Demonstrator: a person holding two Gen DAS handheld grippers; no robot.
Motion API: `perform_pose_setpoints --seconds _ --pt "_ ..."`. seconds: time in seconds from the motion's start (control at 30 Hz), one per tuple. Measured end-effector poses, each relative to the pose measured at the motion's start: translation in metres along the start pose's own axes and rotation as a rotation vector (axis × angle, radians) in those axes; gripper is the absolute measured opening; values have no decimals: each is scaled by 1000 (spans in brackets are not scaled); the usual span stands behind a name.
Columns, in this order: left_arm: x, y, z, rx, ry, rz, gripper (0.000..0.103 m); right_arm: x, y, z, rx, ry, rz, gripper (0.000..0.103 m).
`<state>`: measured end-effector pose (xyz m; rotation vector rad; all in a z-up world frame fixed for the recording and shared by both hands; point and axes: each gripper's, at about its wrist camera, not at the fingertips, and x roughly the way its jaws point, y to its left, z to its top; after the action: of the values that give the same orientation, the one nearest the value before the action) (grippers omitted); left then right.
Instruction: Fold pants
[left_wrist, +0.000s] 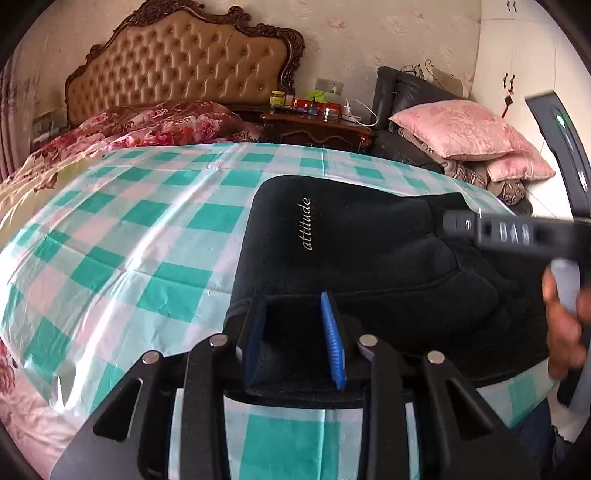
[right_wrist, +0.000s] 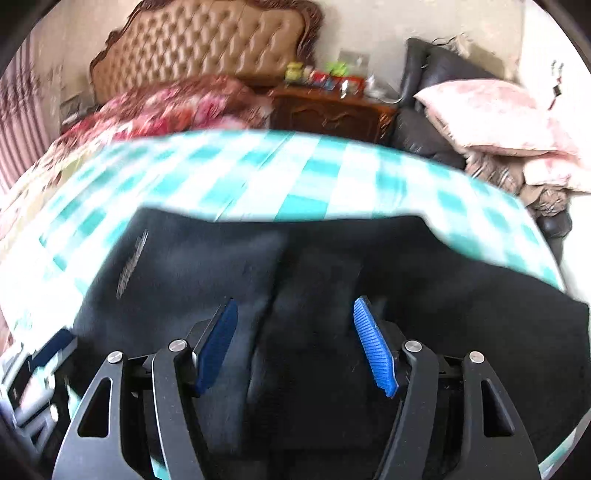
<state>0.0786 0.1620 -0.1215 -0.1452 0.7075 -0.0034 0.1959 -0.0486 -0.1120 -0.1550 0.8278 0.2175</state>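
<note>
Nearest, left gripper (left_wrist: 295, 339) partly closed around a hem fold of the black pants (left_wrist: 369, 240); firm pinch unclear. Right gripper (right_wrist: 295, 343) gaping above the pants, empty. Soft, limp, fleecy: best pinched at edges. Beyond the pants, checkered sheet (left_wrist: 147, 229).

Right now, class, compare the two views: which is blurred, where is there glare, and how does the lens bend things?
Left wrist view: sharp, glare on the checked cloth, table edge bowed by the fisheye. Right wrist view: motion-blurred, the lettering on the pants smeared, only the right claw crisp.
</note>
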Motion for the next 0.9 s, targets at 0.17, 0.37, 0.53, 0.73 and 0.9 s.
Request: perform_pose_setpoints --seconds 0.17,0.37,0.53,0.73,0.9 --pt "-14 4 1 -70 -35 -40 72 47 -11 11 22 117 -40 64" --pt "-23 47 -9 -299 -32 -80 82 53 -20 5 36 96 -40 74" --pt "-10 60 -20 -400 32 -189 81 54 -19 3 36 87 -44 76" --pt "1 55 -27 -396 72 -213 75 56 -22 2 40 78 -38 78" --pt "5 53 -29 -415 93 -264 61 57 -23 1 45 74 -34 79"
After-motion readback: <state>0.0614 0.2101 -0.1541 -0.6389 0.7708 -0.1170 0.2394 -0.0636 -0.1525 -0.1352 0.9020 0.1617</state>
